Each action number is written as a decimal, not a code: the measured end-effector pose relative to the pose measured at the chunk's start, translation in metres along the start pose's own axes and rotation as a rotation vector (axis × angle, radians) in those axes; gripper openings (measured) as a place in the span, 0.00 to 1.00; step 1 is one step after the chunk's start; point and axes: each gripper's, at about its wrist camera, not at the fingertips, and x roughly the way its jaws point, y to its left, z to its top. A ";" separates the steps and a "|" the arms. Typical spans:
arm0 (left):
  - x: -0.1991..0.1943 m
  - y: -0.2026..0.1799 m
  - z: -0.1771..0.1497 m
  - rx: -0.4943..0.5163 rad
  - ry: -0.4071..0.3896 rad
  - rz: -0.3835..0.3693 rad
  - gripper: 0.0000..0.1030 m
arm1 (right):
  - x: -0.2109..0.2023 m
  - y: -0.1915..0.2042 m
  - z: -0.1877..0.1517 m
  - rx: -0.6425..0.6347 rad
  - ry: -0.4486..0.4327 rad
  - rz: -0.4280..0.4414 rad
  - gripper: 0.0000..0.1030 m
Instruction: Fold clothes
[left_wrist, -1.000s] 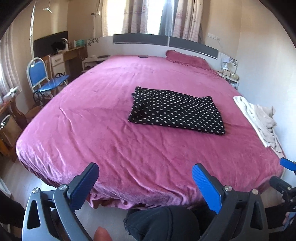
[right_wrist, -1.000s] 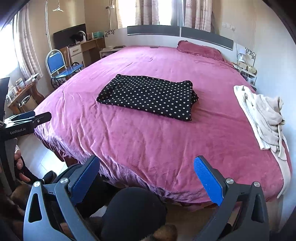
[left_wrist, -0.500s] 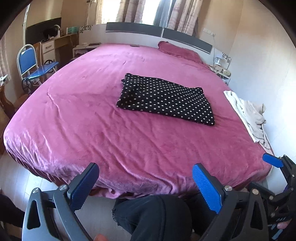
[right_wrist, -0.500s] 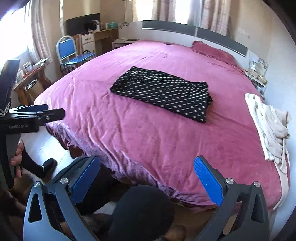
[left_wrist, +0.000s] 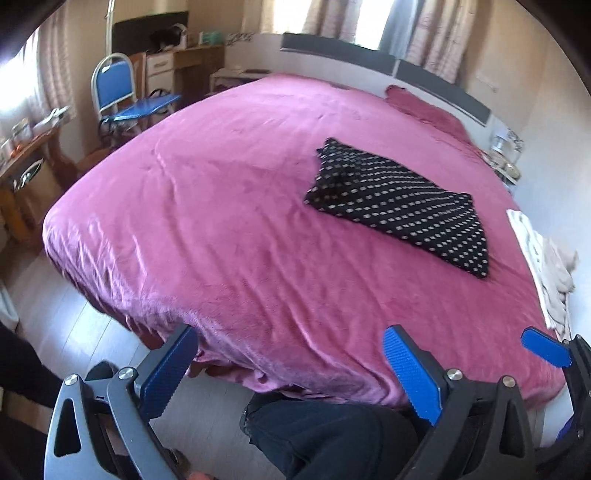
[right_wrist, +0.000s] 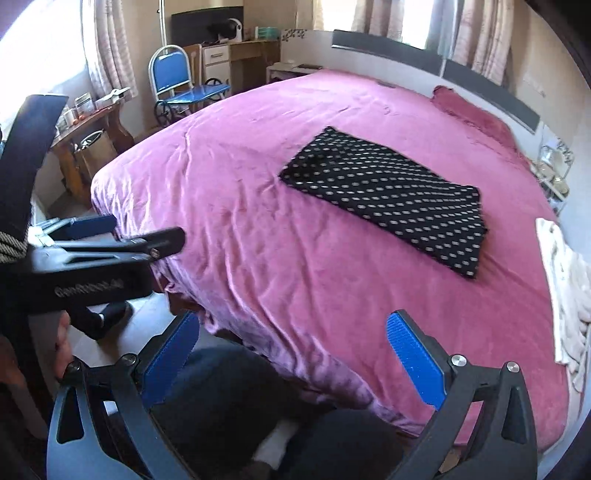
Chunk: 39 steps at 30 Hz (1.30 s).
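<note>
on the pink bed (left_wrist: 229, 206) a dotted cloth (left_wrist: 399, 206) lies folded flat, both grippers, left (left_wrist: 291, 369) and right (right_wrist: 293, 363), spread empty off the near edge, so next likely means reaching the beige pile (right_wrist: 569, 291).

Two wrist views from the foot of the bed (left_wrist: 258, 229)

Both look forward between their own tongs toward the headboard, from well back off the mattress edge; they share the bed, polka-dot garment (left_wrist: 399, 206) and blue chair (right_wrist: 173, 74).

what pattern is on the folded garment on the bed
Black with small white polka dots; the folded garment shows best in the right wrist view.
</note>
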 end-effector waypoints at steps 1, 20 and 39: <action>0.005 0.003 0.000 -0.011 0.008 0.010 0.99 | 0.005 0.002 0.003 0.001 0.008 0.011 1.00; 0.078 0.040 0.013 -0.210 0.062 0.050 0.87 | 0.139 0.035 0.038 0.082 0.191 0.157 1.00; 0.132 0.059 0.017 -0.280 0.073 0.275 0.87 | 0.229 0.047 0.049 0.060 0.255 0.127 1.00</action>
